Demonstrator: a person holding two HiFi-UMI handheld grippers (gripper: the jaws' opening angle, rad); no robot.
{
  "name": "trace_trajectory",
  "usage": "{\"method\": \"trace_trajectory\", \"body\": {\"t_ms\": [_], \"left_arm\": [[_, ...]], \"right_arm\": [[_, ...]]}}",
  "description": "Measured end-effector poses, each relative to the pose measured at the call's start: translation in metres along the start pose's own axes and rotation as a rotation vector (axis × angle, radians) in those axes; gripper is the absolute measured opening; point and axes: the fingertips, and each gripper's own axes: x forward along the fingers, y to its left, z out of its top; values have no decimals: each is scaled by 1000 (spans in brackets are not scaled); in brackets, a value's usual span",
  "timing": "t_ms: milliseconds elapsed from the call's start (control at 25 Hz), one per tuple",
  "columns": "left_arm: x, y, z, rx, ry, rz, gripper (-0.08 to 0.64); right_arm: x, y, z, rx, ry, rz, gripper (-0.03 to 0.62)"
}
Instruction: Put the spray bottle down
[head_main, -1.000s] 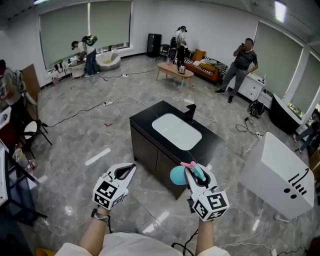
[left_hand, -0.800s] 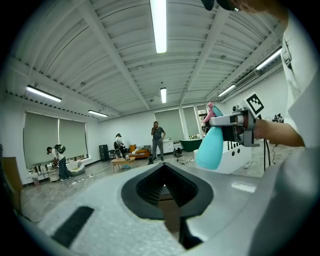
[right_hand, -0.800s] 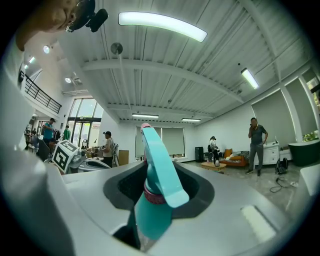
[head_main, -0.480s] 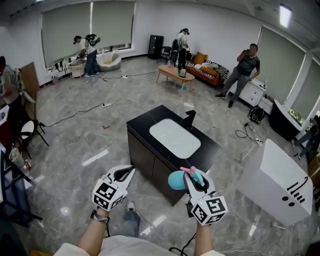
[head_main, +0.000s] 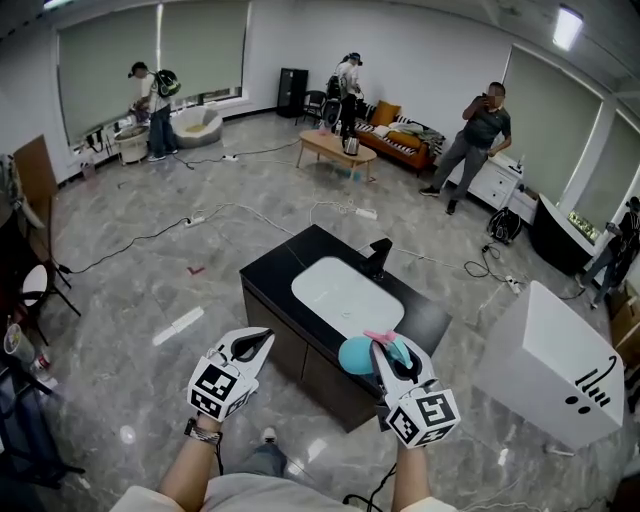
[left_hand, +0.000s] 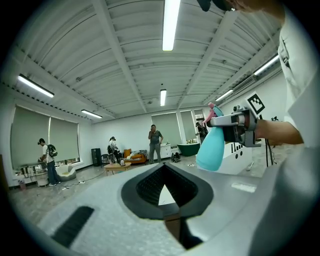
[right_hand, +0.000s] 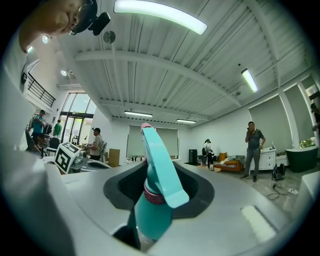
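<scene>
R claw (head_main: 388, 348) pinched a teal spray bottle (head_main: 354, 356) at its neck, held in the air at the near edge of the black sink bench (head_main: 272, 258). L claw (head_main: 262, 336), pressed together, held nothing.

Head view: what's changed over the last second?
The person walked up to the sink cabinet, which now sits nearer in frame. Nothing was grabbed or released. Unchanged: the right gripper is still shut on the spray bottle, and the left gripper is still shut and empty.

text: none legible | white box (head_main: 545, 360): black bars-and-dots mark
</scene>
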Motion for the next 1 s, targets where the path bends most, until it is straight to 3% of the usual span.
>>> {"method": "trace_trajectory", "body": {"t_ms": [520, 1000], "left_arm": [[73, 139, -18, -25, 20, -20, 0], [108, 212, -41, -64, 21, -49, 0]], "right_arm": [[151, -26, -4, -9, 7, -21, 137], [235, -34, -23, -9, 29, -48, 137]]}}
